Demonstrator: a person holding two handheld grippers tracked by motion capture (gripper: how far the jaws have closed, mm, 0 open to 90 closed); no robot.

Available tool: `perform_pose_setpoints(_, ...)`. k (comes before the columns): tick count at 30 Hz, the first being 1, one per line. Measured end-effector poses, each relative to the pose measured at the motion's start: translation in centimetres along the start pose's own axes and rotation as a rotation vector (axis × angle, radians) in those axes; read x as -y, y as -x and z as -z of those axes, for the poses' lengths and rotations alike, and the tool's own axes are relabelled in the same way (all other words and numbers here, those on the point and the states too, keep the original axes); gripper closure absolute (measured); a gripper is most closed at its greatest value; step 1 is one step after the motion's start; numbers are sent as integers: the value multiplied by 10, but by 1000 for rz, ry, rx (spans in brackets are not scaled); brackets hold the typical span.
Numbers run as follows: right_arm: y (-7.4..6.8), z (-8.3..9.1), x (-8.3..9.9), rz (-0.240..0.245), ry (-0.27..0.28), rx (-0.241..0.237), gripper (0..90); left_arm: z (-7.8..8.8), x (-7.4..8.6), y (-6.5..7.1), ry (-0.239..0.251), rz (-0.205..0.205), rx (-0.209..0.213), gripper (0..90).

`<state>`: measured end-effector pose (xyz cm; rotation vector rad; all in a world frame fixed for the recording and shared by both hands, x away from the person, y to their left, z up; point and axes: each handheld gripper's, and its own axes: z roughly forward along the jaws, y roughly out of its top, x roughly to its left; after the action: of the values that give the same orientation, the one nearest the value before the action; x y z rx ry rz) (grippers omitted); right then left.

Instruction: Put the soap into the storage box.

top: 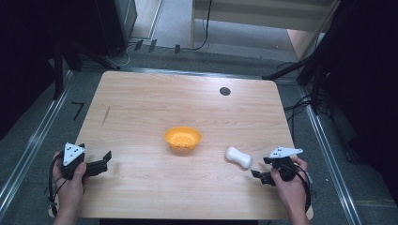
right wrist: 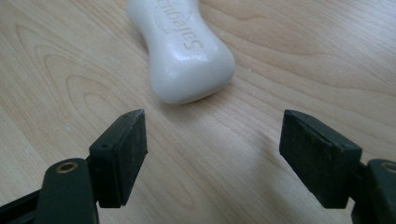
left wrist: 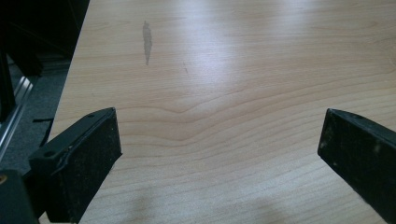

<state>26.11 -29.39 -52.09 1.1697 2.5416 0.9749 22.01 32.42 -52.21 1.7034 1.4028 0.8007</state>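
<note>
A white bar of soap lies on the wooden table, right of centre, and an orange bowl sits at the middle. My right gripper is open just to the near right of the soap. In the right gripper view the soap lies a little beyond the right gripper, whose jaws stand wide apart with bare wood between them. Near the table's front left corner, my left gripper is open and points to the right. Bare table lies between the spread jaws of the left gripper.
A round black disc sits in the tabletop near the far edge. A dark streak marks the wood at the left, and the streak lies ahead of the left jaws. Dark stands and cables surround the table on the floor.
</note>
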Motion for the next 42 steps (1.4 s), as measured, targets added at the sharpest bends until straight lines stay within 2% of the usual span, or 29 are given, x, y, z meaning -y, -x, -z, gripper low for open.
perform_pose_setpoints(3, -1, 0, -8, 19, -44, -4, 244, 0, 0, 0, -1, 0, 1, 0)
perform_pose_setpoints(10, -3, 1, -28, 64, -107, -32, 245, 0, 0, -1, -6, 7, 3, 0)
perform_pose_setpoints(14, -4, 0, -35, 85, -139, -41, 245, 0, 0, -1, -10, 9, 4, 0)
perform_pose_setpoints(18, -8, -4, -45, 121, -202, -53, 244, 0, 0, -1, -15, 9, 6, 0)
perform_pose_setpoints(21, -10, -7, -51, 138, -225, -53, 244, -1, 0, -1, -17, 10, 7, 0)
perform_pose_setpoints(30, -16, -21, -69, 184, -256, -54, 250, -1, 0, -1, -23, 12, 6, 0)
perform_pose_setpoints(42, -21, -34, -86, 210, -292, -49, 312, -2, -1, -3, -28, 24, 11, 0)
